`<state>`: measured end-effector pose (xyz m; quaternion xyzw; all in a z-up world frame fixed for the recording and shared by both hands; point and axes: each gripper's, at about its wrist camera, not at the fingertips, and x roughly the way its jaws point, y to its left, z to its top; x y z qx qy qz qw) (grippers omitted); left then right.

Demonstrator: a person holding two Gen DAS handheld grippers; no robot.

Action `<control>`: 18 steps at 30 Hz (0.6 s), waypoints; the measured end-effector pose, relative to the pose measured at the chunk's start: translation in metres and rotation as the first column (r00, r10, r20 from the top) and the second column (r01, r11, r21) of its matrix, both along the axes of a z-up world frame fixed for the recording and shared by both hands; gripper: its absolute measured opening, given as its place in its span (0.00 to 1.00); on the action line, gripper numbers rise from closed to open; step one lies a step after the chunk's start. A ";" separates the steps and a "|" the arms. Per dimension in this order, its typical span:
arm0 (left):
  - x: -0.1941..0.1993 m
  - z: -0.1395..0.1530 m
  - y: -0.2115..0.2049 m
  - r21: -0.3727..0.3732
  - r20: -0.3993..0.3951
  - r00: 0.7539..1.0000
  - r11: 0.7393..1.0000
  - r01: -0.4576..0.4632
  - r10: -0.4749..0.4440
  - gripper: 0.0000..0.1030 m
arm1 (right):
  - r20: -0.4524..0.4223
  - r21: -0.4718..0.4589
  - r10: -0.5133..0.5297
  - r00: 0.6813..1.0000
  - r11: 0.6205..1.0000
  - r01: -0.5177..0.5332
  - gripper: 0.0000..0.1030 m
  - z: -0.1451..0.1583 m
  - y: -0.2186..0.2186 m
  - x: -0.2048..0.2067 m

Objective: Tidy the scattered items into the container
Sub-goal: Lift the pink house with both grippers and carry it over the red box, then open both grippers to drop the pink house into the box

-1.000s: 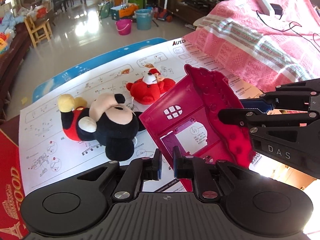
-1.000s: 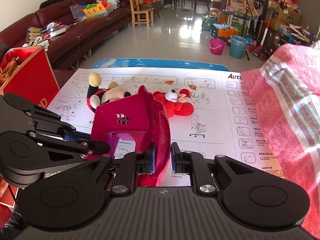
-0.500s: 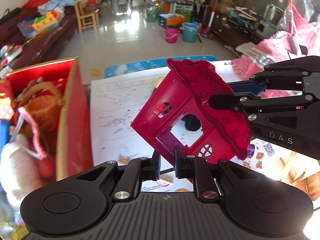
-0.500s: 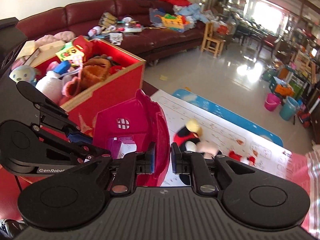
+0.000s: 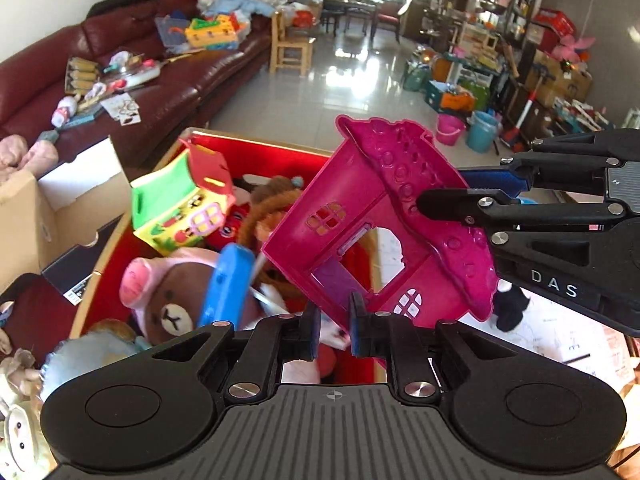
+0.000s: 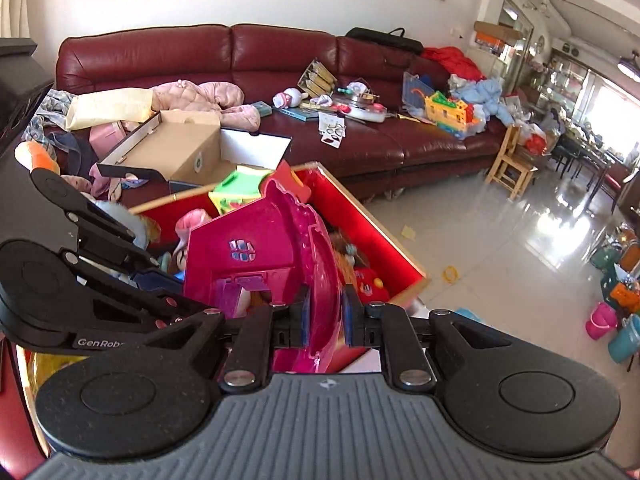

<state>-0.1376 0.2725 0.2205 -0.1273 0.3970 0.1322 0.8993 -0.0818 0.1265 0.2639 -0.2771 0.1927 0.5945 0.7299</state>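
Both grippers are holding one toy house (image 5: 384,236), a magenta plastic shell with a scalloped roof. It is hanging tilted in the air above the open red container (image 5: 256,148).

Left gripper (image 5: 334,330): the fingers (image 5: 310,332) are nearly closed and are pinching the lower edge of the house wall between them. The wall is rising up and to the right from the finger gap, with its door opening and windows directly ahead of the fingers.

Right gripper (image 6: 322,316): the fingers (image 6: 352,316) are closed to a narrow gap and are clamping the curved roof edge, which is running straight out ahead of them. In the left wrist view, this gripper is entering from the right and meeting the roof rim above the left fingers.

Surroundings:
- Ahead of and below the left fingers, the container is holding a brown bear plush (image 5: 168,304), a blue plastic piece (image 5: 226,284) and a green-and-red toy house (image 5: 180,204). These items are lying under the held house.
- To the left of the right fingers, the left gripper body is blocking part of the container interior.
- Beyond the container, a cardboard box (image 6: 180,152) is resting against a dark red sofa (image 6: 400,132) covered with loose items.
- To the right of the right fingers, a glossy tiled floor (image 6: 500,248) is extending toward a wooden chair (image 6: 512,160).
- A printed paper sheet (image 5: 560,332) is showing below the right gripper in the left wrist view.
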 end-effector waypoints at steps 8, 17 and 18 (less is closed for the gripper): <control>0.032 0.005 0.047 -0.021 -0.033 0.999 0.999 -0.028 0.027 0.15 | -0.004 -0.017 -0.006 1.000 1.000 0.006 0.17 0.004 0.052 0.014; 0.056 -0.006 0.053 0.059 -0.103 0.995 0.998 0.018 -0.012 1.00 | 0.062 -0.005 -0.060 0.996 0.998 0.060 0.81 -0.016 0.074 0.027; 0.055 -0.007 0.052 0.063 -0.113 0.994 0.998 0.024 -0.017 1.00 | 0.061 -0.008 -0.053 0.997 0.999 0.053 0.83 -0.017 0.073 0.028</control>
